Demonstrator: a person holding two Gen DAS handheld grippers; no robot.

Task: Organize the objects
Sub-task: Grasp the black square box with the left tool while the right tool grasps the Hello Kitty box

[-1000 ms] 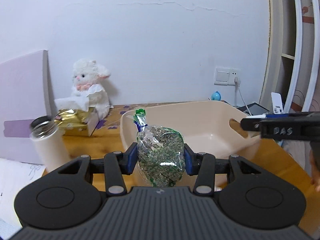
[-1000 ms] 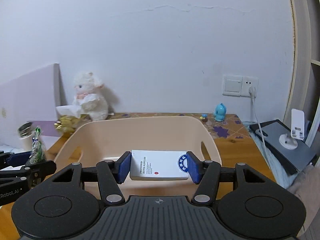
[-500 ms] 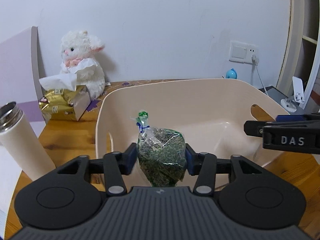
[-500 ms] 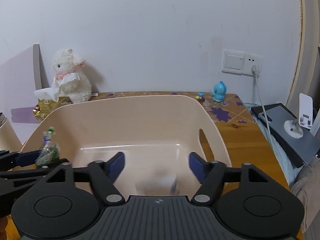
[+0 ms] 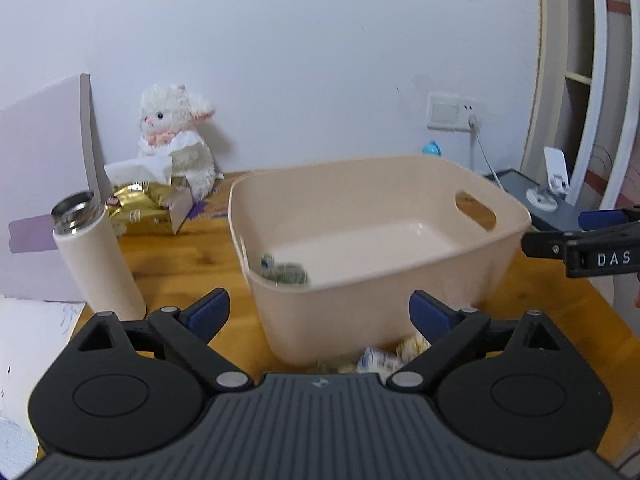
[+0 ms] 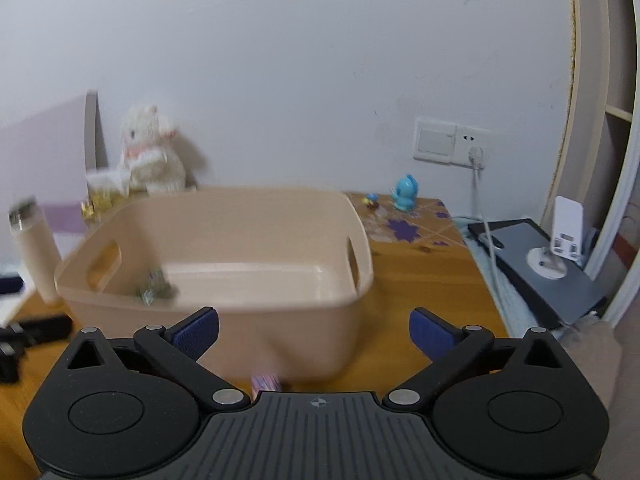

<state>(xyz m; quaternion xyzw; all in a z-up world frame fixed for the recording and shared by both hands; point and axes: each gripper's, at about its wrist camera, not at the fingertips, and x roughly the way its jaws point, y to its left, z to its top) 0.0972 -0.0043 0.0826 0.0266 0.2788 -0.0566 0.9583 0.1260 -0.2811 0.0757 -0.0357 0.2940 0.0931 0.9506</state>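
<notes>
1. My left tongs hang wide apart with nothing between the blue pads, in front of the near wall of the beige bin. I judge that's how they should stand after a drop.
2. The herb bag lies inside the bin, tucked into its near-left corner against the wall. It's blurred, so I can't say how it's resting.
3. My right tongs are spread just as wide and hold nothing, also on the near side of the bin.
4. From the right wrist the same green bag shows low by the bin's left handle cutout. The rest of the bin floor that I can see looks bare; the near wall hides the strip closest to me.
5. In front of the bin, on the wooden table, some small packets sit right against its base between my left fingers. A pink-topped one peeks out under my right tongs. I judge these are next to go in, which is why both tongs stay low and open here.
6. Left of the bin stands a white flask, well apart from it. Behind that, a gold tissue pack leans at the white plush lamb.
7. Behind the bin to the right, a blue toy figure sits near the wall socket.
8. Risk, as I judge it: the packets hug the bin's wall, so a finger may nudge the bin.
</notes>
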